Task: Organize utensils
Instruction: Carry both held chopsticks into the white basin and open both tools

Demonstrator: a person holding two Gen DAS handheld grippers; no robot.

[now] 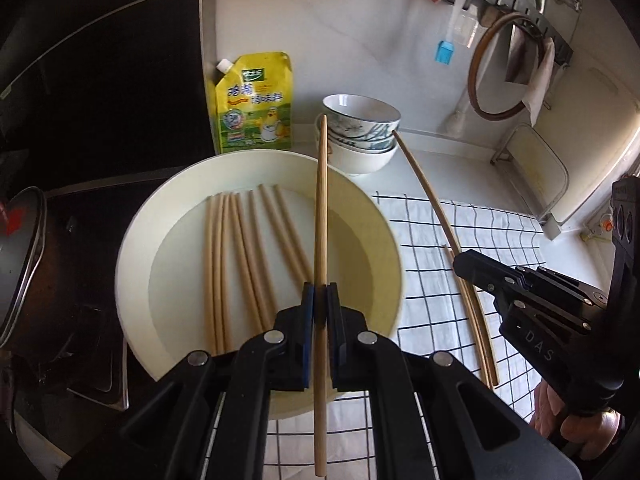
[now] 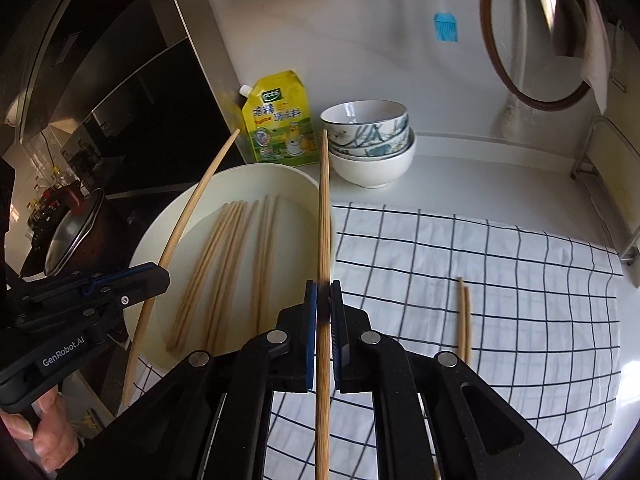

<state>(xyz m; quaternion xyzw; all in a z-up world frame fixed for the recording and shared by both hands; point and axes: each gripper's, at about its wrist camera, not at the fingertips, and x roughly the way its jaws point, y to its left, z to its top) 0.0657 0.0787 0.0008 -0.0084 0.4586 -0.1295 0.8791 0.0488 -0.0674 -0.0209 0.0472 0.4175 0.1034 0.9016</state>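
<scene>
**One chopstick clamped in each gripper, above basin and cloth**

Left gripper (image 1: 320,300) clenched on a single wooden chopstick (image 1: 321,216), pinched partway along its length, tip pointing toward the stacked bowls (image 1: 360,128). Seen from the right wrist, the same left gripper (image 2: 160,274) at the left edge, its chopstick (image 2: 188,216) slanting over the basin rim.

Right gripper (image 2: 323,300) likewise clamped tight on a second chopstick (image 2: 324,208), held nearly upright in the picture, above the border between basin and cloth. From the left wrist, right gripper (image 1: 460,260) low on the right, its chopstick (image 1: 424,184) arcing up toward the bowls.

Round cream basin (image 1: 136,248) on the counter, holding a loose row of chopsticks (image 1: 236,260) lying on its bottom, roughly parallel, some touching. Just right of the basin, a white cloth with dark check lines (image 2: 500,280), bearing a pair of chopsticks (image 2: 464,320) side by side, touching.

Behind the basin, a yellow spouted pouch (image 1: 256,104) leaning against the wall, next to the bowls. Blue brush (image 1: 444,53) and round wooden-rimmed lid (image 1: 500,68) hanging on the wall. Pot with glass lid (image 2: 76,232) on the dark stove at left.
</scene>
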